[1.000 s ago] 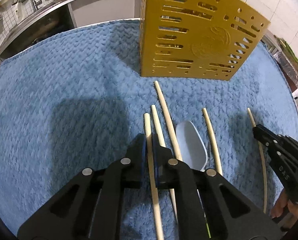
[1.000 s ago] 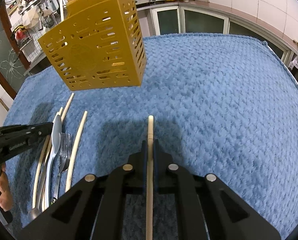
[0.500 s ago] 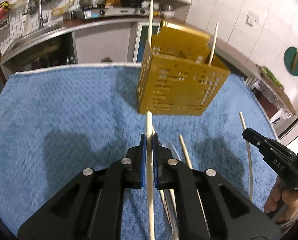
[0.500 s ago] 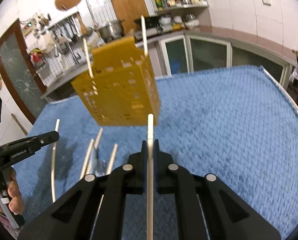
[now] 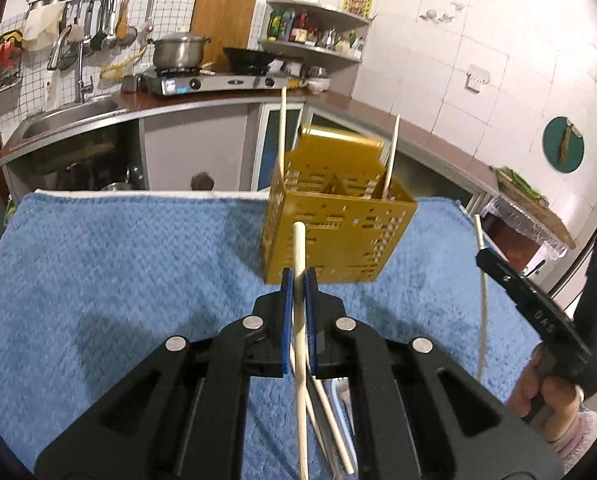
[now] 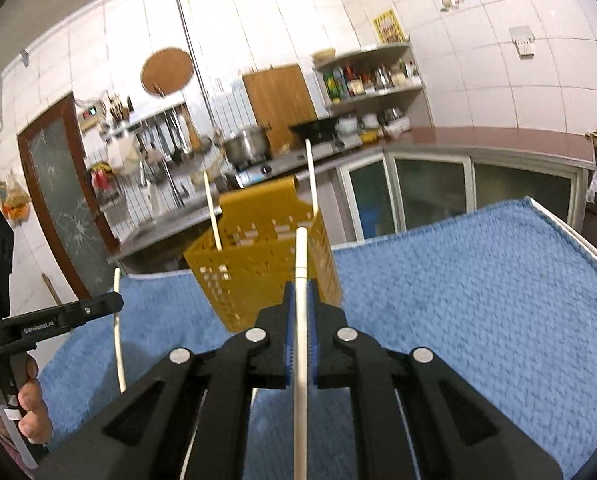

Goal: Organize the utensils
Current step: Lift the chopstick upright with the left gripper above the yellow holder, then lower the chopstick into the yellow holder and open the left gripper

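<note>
Both grippers are in the carrying step: each is clenched on a single pale chopstick and held in the air above the blue towel [image 5: 118, 280] that covers the worktop. The left gripper [image 5: 297, 280] pinches its chopstick [image 5: 299, 248] between the blue pads, the tip poking forward toward the yellow utensil holder [image 5: 338, 240]. The right gripper [image 6: 301, 292] grasps its own chopstick [image 6: 301, 256] the same way — that stick also aims at the holder [image 6: 258, 272], which stands upright near the far edge of the towel.

Two chopsticks already stand in the holder, one at the left corner [image 5: 282, 132] and one leaning at the right [image 5: 392, 148]. The next move, as I judge it, calls for tilting each held stick toward upright, tip down, and lining it over an open compartment before letting go; the holder has inner dividers, so the aim has to be at a gap and not at a wall.

What could get in the way: the standing chopsticks jut above the rim — an incoming stick could knock them. The two grippers approach one target from either side and may crowd each other. Below the left gripper, more utensils [image 5: 330, 420] lie on the towel, not yet sorted. Behind is a kitchen counter with a stove and pot [image 5: 178, 52], well apart from the work.
</note>
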### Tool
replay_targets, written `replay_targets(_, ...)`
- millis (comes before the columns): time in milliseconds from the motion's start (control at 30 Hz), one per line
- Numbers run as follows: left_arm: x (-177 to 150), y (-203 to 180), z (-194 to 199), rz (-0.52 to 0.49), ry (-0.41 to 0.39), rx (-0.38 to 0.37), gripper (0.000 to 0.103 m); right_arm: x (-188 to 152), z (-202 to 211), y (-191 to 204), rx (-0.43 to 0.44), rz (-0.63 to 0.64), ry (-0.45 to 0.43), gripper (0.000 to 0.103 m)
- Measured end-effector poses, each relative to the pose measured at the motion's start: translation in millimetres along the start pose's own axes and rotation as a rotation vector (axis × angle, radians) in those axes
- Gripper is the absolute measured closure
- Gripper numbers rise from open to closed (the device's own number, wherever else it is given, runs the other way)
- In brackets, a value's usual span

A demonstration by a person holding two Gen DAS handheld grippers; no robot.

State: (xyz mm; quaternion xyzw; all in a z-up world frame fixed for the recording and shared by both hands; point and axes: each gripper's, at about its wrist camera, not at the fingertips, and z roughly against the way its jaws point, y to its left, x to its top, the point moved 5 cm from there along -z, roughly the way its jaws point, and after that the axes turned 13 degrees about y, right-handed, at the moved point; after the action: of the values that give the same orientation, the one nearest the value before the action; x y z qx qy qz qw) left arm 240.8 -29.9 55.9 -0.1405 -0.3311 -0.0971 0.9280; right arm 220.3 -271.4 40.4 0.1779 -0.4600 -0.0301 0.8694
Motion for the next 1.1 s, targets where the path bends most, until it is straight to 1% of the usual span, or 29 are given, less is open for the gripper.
replay_targets(67, 3.0, -0.1, 2.4, -0.006, -0.015, -0.007, 0.099, 0.0, -3.6, 0.1, 0.009, 0.002, -0.005, 0.097)
replay_targets(233, 6.6, -1.6, 2.9, -0.016, -0.024, -0.023, 0.099, -2.0, -10.2, -0.3, 0.027, -0.012, -0.003, 0.097)
replay_targets(433, 18.3, -3.4, 16.8, -0.034, -0.058, -0.033, 0.099, 6.2, -3.3, 4.2, 0.026, 0.009, -0.036, 0.097)
replay_targets(500, 25.9, -5.1, 24.0, -0.042, -0.074, -0.034, 0.099, 16.5, 2.2, 8.9, 0.026, 0.021, -0.067, 0.097)
replay_targets(600, 45.1, -12.1, 40.0, -0.066, -0.120, -0.028, 0.099, 37.5, 10.0, 15.3, 0.046, 0.038, -0.121, 0.097)
replay_targets(700, 67.4, -17.9, 57.1, -0.081, -0.171, -0.027, 0.099, 63.8, 13.4, 24.9, 0.064, 0.057, -0.176, 0.097)
replay_targets(733, 74.4, -19.7, 61.8, -0.086, -0.188, -0.023, 0.099, 74.4, 14.4, 28.4, 0.066, 0.066, -0.207, 0.097)
replay_targets(900, 116.3, -32.0, 84.1, -0.099, -0.272, -0.010, 0.099, 119.7, 11.5, 35.4, 0.046, 0.060, -0.334, 0.097)
replay_targets(967, 134.4, -39.1, 89.6, -0.122, -0.317, 0.020, 0.099, 136.3, 10.1, 36.9, 0.033, 0.052, -0.383, 0.097)
replay_targets(1033, 149.4, -42.8, 88.2, -0.133, -0.341, 0.043, 0.099, 154.4, 5.4, 36.2, 0.004, 0.036, -0.433, 0.097)
replay_targets(1100, 164.6, -45.6, 81.0, -0.135, -0.356, 0.049, 0.099, 168.5, -3.1, 34.8, -0.013, 0.022, -0.455, 0.097)
